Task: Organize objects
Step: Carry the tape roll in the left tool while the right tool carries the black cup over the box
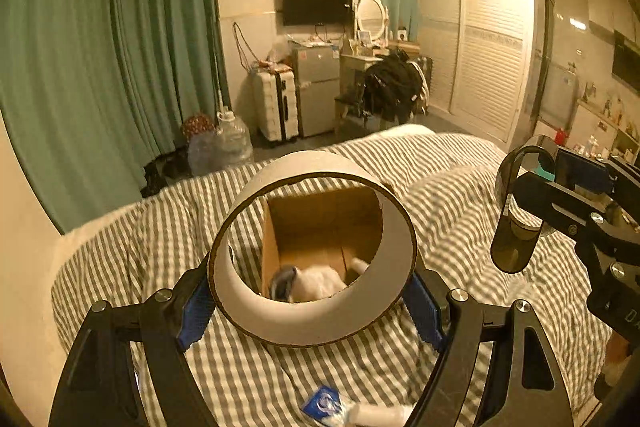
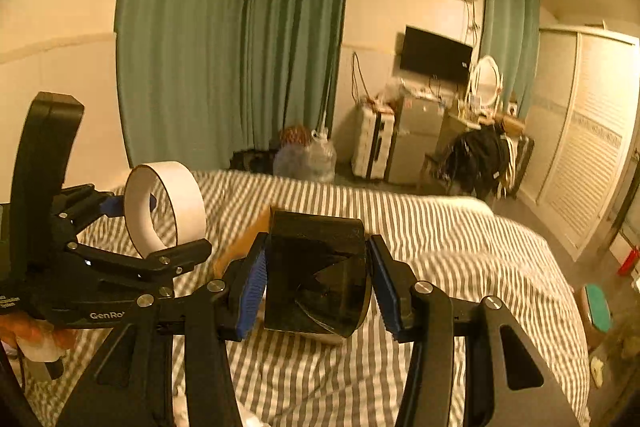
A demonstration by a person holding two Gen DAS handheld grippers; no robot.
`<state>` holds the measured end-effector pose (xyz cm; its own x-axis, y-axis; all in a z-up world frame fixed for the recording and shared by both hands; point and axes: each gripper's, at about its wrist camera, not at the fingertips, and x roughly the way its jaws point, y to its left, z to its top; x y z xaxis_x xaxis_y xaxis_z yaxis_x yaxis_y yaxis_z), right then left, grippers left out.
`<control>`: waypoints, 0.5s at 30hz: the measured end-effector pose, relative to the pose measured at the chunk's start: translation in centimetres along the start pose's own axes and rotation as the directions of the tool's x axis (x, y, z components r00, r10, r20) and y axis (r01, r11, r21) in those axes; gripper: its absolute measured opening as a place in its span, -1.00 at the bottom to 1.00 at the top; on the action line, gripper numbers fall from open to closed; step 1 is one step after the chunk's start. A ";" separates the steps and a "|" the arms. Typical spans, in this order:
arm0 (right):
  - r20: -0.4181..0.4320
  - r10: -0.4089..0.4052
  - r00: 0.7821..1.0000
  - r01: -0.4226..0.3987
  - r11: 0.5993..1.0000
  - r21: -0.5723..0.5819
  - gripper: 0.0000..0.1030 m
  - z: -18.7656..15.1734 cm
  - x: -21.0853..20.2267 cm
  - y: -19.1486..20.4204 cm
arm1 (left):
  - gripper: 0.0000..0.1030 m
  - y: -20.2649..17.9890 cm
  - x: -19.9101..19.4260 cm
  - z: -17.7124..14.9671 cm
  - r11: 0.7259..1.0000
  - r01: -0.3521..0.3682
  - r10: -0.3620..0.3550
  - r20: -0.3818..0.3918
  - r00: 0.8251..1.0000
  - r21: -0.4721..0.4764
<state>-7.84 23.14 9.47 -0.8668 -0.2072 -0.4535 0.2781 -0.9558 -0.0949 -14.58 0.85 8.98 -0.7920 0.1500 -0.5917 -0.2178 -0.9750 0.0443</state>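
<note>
Left wrist view shows the left gripper (image 1: 312,303) clenched on a white tape roll (image 1: 312,251), with the blue pads pressing both sides of the ring. The roll is held above the striped bed cover (image 1: 460,187), and its open axis points forward and a little down. Through the hole one sees the cardboard box (image 1: 320,227), which lies directly ahead of this gripper and already contains a white soft item (image 1: 320,283); what the item is, I cannot tell. So the box is in line with the roll, and I judge that a short move forward and down would bring the roll over the box opening.

In the right wrist view the right gripper (image 2: 316,275) is grasping a dark curved object (image 2: 316,267), also above the bed. Only an edge of the box shows behind it, to the left. The left gripper seems nearer to the box. A small blue and white packet (image 1: 324,403) lies on the cover under the left gripper.
</note>
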 end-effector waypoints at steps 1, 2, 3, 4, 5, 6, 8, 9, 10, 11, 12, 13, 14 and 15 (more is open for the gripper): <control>0.010 0.004 1.000 -0.004 1.000 -0.001 -0.07 0.7 0.2 0.0 | 0.61 0.2 0.4 0.7 1.000 -0.009 0.009 0.006 1.000 0.003; 0.017 0.010 1.000 -0.010 1.000 0.001 -0.07 1.4 0.6 -0.2 | 0.61 0.4 0.9 1.4 1.000 -0.019 0.019 0.012 1.000 0.008; 0.020 0.015 1.000 -0.015 1.000 0.003 -0.07 1.9 1.1 -0.2 | 0.61 0.4 1.1 1.8 0.999 -0.030 0.029 0.015 0.999 0.013; 0.022 0.019 1.000 -0.019 1.000 0.007 -0.07 2.5 1.8 -0.2 | 0.61 0.7 1.4 2.3 0.998 -0.054 0.054 0.025 0.998 0.017; 0.021 0.023 1.000 -0.023 1.000 0.010 -0.07 3.0 2.8 -0.4 | 0.61 1.0 1.9 2.9 0.997 -0.080 0.080 0.038 0.996 0.016; 0.020 0.023 1.000 -0.024 1.000 0.012 -0.07 3.5 3.6 -0.5 | 0.61 1.4 2.4 3.3 0.996 -0.090 0.090 0.045 0.995 0.009; 0.019 0.028 0.999 -0.028 0.999 0.023 -0.07 4.3 5.7 -0.8 | 0.61 2.3 3.8 4.3 0.997 -0.072 0.073 0.035 0.997 -0.006; 0.018 0.031 0.999 -0.032 0.999 0.025 -0.07 4.5 6.3 -0.9 | 0.61 2.6 4.5 4.7 0.998 -0.070 0.070 0.031 0.997 -0.010; 0.014 0.035 0.999 -0.036 0.999 0.030 -0.07 4.9 7.7 -1.0 | 0.61 2.8 5.5 5.2 0.997 -0.076 0.076 0.028 0.997 -0.011; 0.012 0.038 0.999 -0.038 0.999 0.031 -0.07 5.2 8.6 -1.2 | 0.61 3.0 6.2 5.5 0.997 -0.081 0.082 0.025 0.996 -0.011; 0.010 0.039 0.999 -0.039 0.999 0.033 -0.07 5.4 9.5 -1.3 | 0.61 3.2 7.3 5.7 0.997 -0.082 0.082 0.020 0.996 -0.013; 0.004 0.040 0.999 -0.040 0.999 0.034 -0.07 5.6 10.7 -1.5 | 0.61 3.4 8.2 5.9 0.997 -0.078 0.079 0.013 0.997 -0.016; -0.002 0.042 0.999 -0.042 0.998 0.036 -0.07 5.8 11.9 -1.7 | 0.61 3.5 9.1 5.9 0.997 -0.073 0.073 0.006 0.997 -0.018; -0.007 0.044 0.999 -0.044 0.998 0.040 -0.07 5.9 12.9 -1.9 | 0.61 3.5 10.4 6.0 0.998 -0.065 0.065 -0.005 0.998 -0.018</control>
<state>-22.00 21.06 8.98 -0.8508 -0.2476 -0.4635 0.2990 -0.9534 -0.0396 -26.97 -0.03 7.78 -0.8016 0.0852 -0.5917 -0.1551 -0.9855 0.0682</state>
